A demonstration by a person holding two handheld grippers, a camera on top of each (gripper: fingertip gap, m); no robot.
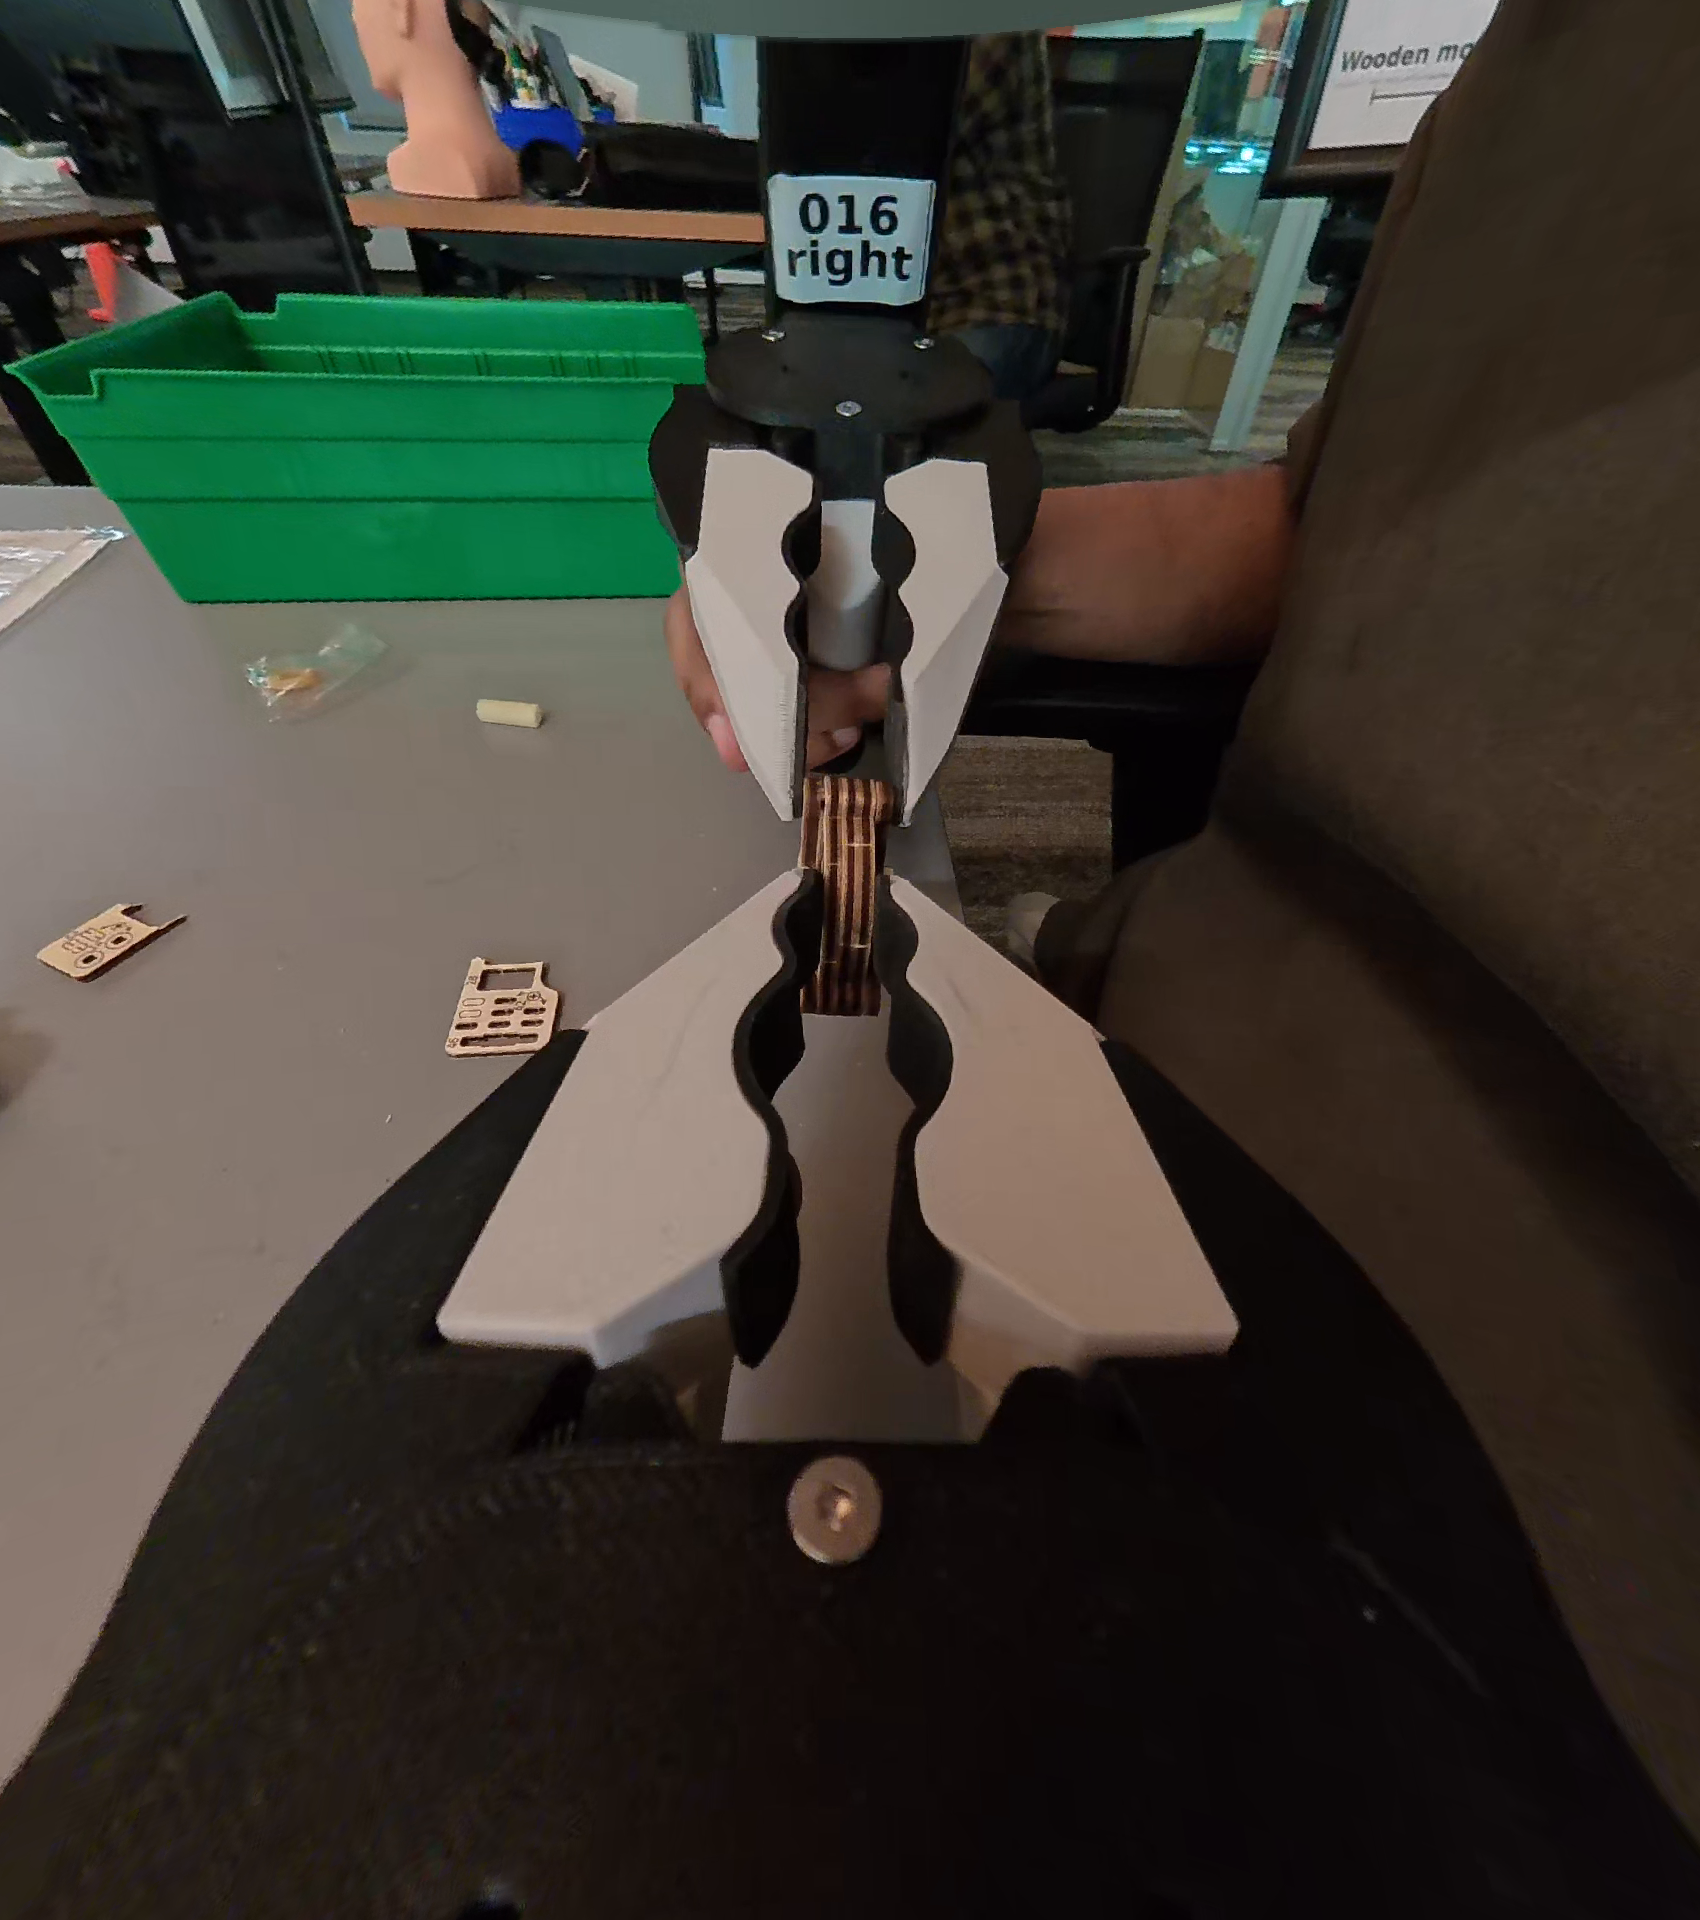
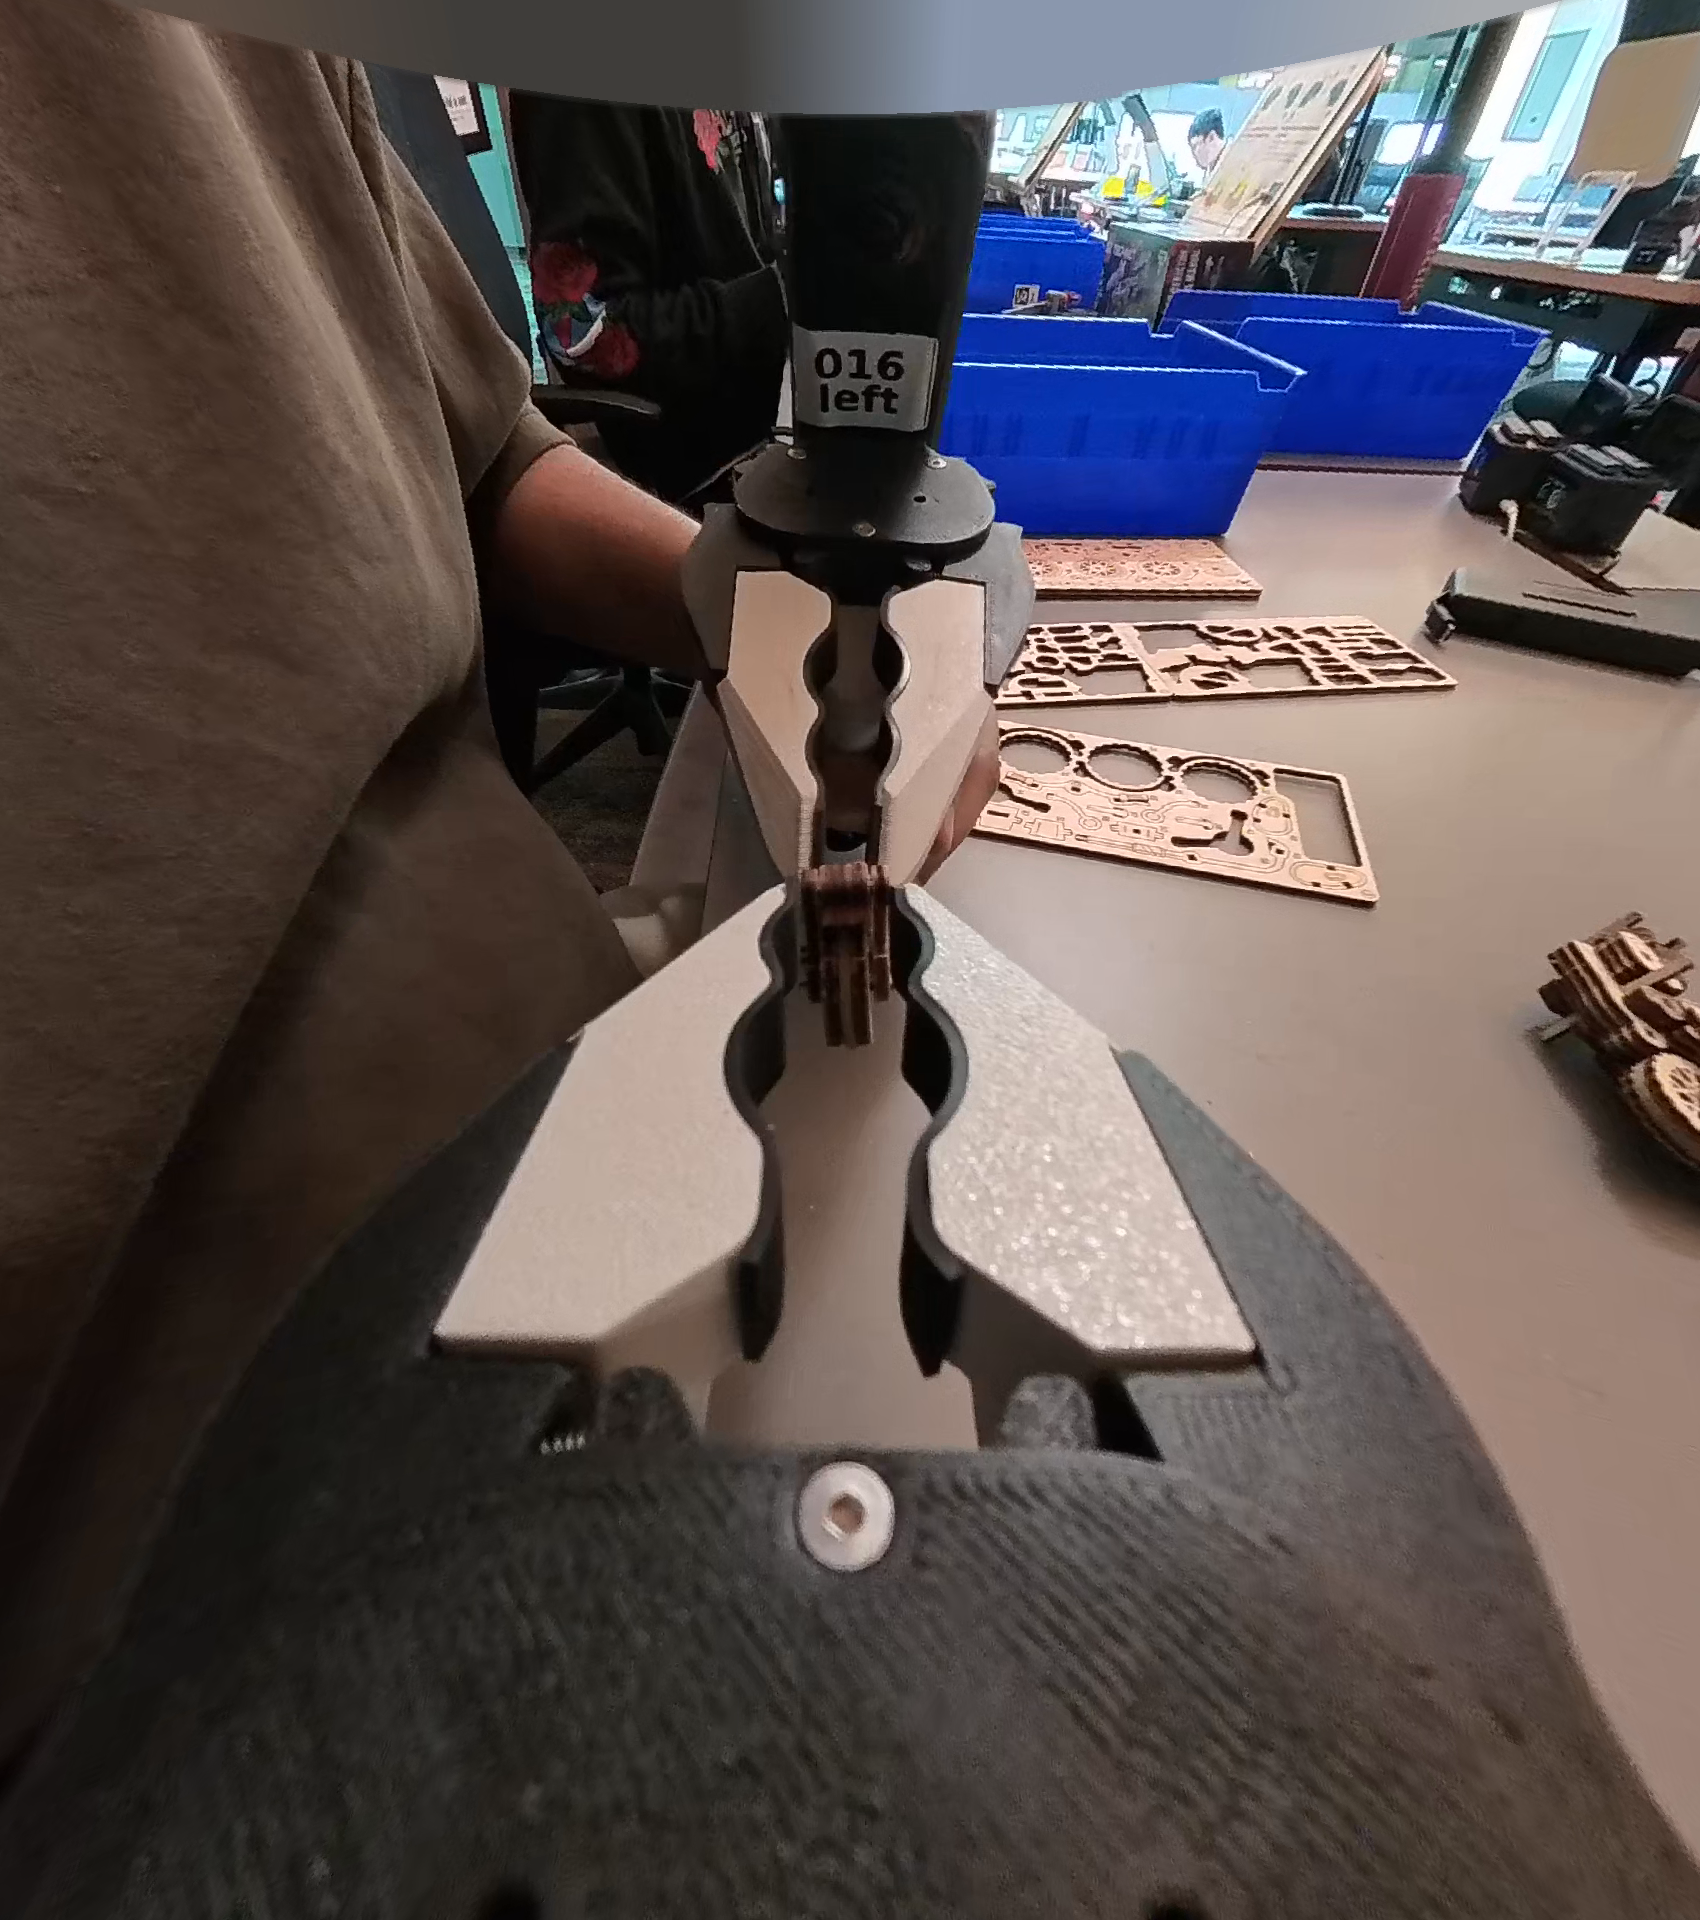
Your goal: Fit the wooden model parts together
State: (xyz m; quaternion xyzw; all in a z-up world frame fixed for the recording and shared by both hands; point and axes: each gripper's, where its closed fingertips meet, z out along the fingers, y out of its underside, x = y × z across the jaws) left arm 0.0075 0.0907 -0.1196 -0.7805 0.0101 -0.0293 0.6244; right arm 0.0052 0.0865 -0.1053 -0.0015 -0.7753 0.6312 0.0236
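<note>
A small layered wooden sub-assembly (image 1: 846, 940) is held in the air between both grippers, near the table's edge and in front of the person's body. My left gripper (image 1: 846, 899) is shut on its near end in the left wrist view. My right gripper (image 1: 848, 805) comes from the opposite side and is shut on its far end. In the right wrist view, the right gripper (image 2: 841, 909) clamps the same piece (image 2: 844, 982), and the left gripper (image 2: 841, 847) faces it tip to tip. The joint between the parts is hidden by the fingers.
On the grey table (image 1: 306, 1195) are a green bin (image 1: 389, 468), two small flat wooden parts (image 1: 503, 1008) (image 1: 108, 940), a plastic bag (image 1: 316, 665) and a small peg (image 1: 508, 713). The right wrist view shows blue bins (image 2: 1106, 436), punched wooden sheets (image 2: 1178, 821) and a partly built model (image 2: 1677, 1081). The grippers are tip to tip, or close to it. From either gripper's tips it is about 25 cm to the partly built model (image 2: 1677, 1081).
</note>
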